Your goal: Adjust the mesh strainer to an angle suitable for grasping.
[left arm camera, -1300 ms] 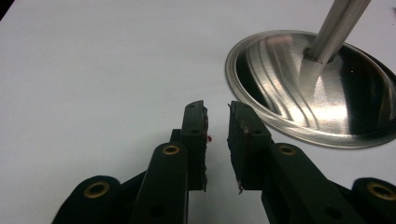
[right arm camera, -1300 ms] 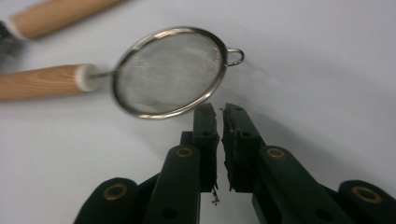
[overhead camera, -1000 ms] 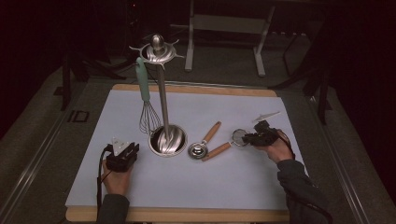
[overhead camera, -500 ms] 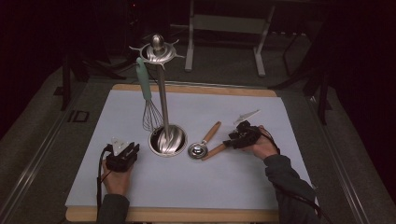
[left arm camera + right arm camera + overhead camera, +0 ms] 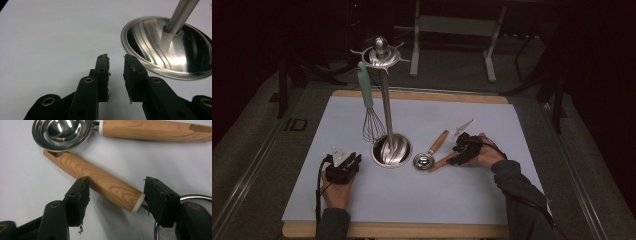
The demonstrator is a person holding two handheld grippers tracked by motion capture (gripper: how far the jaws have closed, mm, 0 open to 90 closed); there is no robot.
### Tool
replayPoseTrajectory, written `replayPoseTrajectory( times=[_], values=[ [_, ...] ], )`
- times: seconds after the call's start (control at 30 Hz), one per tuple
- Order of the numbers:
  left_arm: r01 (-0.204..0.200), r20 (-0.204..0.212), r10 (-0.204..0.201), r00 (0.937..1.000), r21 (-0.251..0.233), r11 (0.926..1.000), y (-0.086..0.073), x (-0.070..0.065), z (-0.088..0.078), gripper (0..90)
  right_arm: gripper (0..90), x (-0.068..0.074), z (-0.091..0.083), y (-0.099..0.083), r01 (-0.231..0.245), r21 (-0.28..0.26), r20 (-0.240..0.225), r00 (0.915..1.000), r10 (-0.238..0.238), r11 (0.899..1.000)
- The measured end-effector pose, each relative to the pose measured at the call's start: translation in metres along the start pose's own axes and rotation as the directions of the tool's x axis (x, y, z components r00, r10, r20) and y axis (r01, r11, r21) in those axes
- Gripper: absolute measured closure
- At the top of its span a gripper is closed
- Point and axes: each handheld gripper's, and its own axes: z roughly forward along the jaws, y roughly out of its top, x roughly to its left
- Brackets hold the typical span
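Strainer point(image 5: 443, 161) lies on the bench point(image 5: 512, 200), its wooden handle at the right gripper point(image 5: 458, 156) in the high view. In the right gripper view, the handle point(image 5: 100, 182) crosses between jaws that have just been opening, released.

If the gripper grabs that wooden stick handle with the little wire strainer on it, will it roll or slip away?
The round wooden handle lying on the white mat looks smooth, so it might roll or twist a bit between the open right gripper. It probably stays stiff, being solid wood. The wire strainer end seems light, though it may tip the handle slightly when lifted.
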Motion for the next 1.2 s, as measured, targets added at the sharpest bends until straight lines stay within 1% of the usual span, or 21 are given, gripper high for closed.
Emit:
replayPoseTrajectory(
  times=[0.03, 0.13, 0.17, 0.2, 0.27, 0.33, 0.37, 0.4, 0.47, 0.5, 0.67, 0.7, 0.77, 0.8, 0.87, 0.97, 1.03, 1.2],
  values=[
    [0.002, 0.000, -0.002, 1.0000, -0.001, 1.0000, 0.000, 0.000, 0.000, 73.5, 37.3, 0.000, 0.000, 0.001, 0.015, 0.012, -0.003, 0.9999, -0.015, 1.000],
    [-0.001, 0.000, 0.001, 1.0000, 0.000, 1.0000, 0.000, 0.000, 0.000, 73.4, 37.8, 0.000, -0.001, 0.001, 0.037, 0.044, -0.009, 0.9993, -0.037, 0.998],
    [-0.002, 0.000, 0.002, 1.0000, 0.000, 1.0000, 0.000, 0.000, 0.000, 73.3, 38.9, 0.001, -0.001, 0.000, 0.049, 0.053, -0.004, 0.9988, -0.049, 0.997],
    [-0.002, -0.001, 0.002, 1.0000, 0.001, 1.0000, 0.000, 0.000, 0.000, 73.3, 41.8, 0.001, 0.000, 0.000, 0.063, 0.070, -0.001, 0.9980, -0.063, 0.996],
    [-0.001, -0.001, 0.001, 1.0000, 0.000, 1.0000, 0.000, 0.000, 0.000, 73.3, 42.9, 0.003, 0.002, -0.002, 0.094, 0.098, 0.018, 0.9952, -0.096, 0.991],
    [-0.001, -0.001, 0.001, 1.0000, 0.000, 1.0000, 0.000, 0.000, 0.000, 73.3, 43.8, 0.003, 0.004, -0.002, 0.085, 0.108, 0.020, 0.9960, -0.087, 0.991],
    [0.001, -0.001, -0.001, 1.0000, -0.001, 1.0000, 0.000, 0.000, 0.000, 73.2, 46.1, 0.004, 0.005, -0.001, 0.079, 0.114, 0.024, 0.9964, -0.082, 0.990],
    [0.002, -0.001, -0.002, 1.0000, -0.002, 1.0000, 0.000, 0.000, 0.000, 73.2, 48.7, 0.004, 0.005, -0.001, 0.077, 0.122, 0.038, 0.9958, -0.083, 0.990],
    [0.002, 0.001, -0.002, 1.0000, -0.001, 1.0000, 0.000, 0.000, 0.000, 73.1, 52.4, 0.004, 0.003, -0.001, 0.071, 0.132, 0.047, 0.9959, -0.078, 0.989],
    [0.002, 0.001, -0.002, 1.0000, -0.001, 1.0000, 0.000, 0.000, 0.000, 73.1, 53.8, 0.004, 0.001, -0.002, 0.053, 0.145, 0.056, 0.9965, -0.062, 0.988],
    [-0.002, 0.000, 0.002, 1.0000, 0.001, 1.0000, 0.000, 0.000, 0.000, 73.0, 57.7, 0.000, -0.005, -0.010, 0.029, 0.158, 0.075, 0.9963, -0.041, 0.987],
    [-0.001, 0.000, 0.001, 1.0000, 0.001, 1.0000, 0.000, 0.000, 0.000, 73.0, 58.7, 0.000, -0.006, -0.011, 0.014, 0.165, 0.079, 0.9965, -0.028, 0.986],
    [-0.001, -0.001, 0.001, 1.0000, 0.001, 1.0000, 0.000, 0.000, 0.000, 73.0, 61.6, -0.002, -0.008, -0.014, 0.011, 0.175, 0.091, 0.9954, -0.027, 0.984],
    [-0.001, -0.001, 0.001, 1.0000, 0.001, 1.0000, 0.000, 0.000, 0.000, 73.0, 64.6, -0.002, -0.010, -0.014, 0.010, 0.180, 0.097, 0.9949, -0.028, 0.984],
    [0.000, -0.001, 0.000, 1.0000, 0.001, 1.0000, 0.000, 0.000, 0.000, 73.0, 67.1, -0.004, -0.012, -0.017, -0.011, 0.180, 0.078, 0.9969, -0.003, 0.984],
    [0.000, -0.001, 0.000, 1.0000, 0.001, 1.0000, 0.000, 0.000, 0.000, 73.0, 67.8, -0.006, -0.014, -0.021, -0.020, 0.169, 0.061, 0.9981, 0.010, 0.985],
    [-0.001, -0.001, 0.001, 1.0000, 0.001, 1.0000, 0.000, 0.000, 0.000, 73.0, 68.1, -0.007, -0.015, -0.023, -0.038, 0.156, 0.051, 0.9983, 0.030, 0.987],
    [0.001, -0.001, -0.001, 1.0000, 0.001, 1.0000, 0.000, 0.000, 0.000, 72.9, 68.4, -0.010, -0.025, -0.025, -0.087, 0.096, 0.042, 0.9957, 0.083, 0.992]
  ],
)
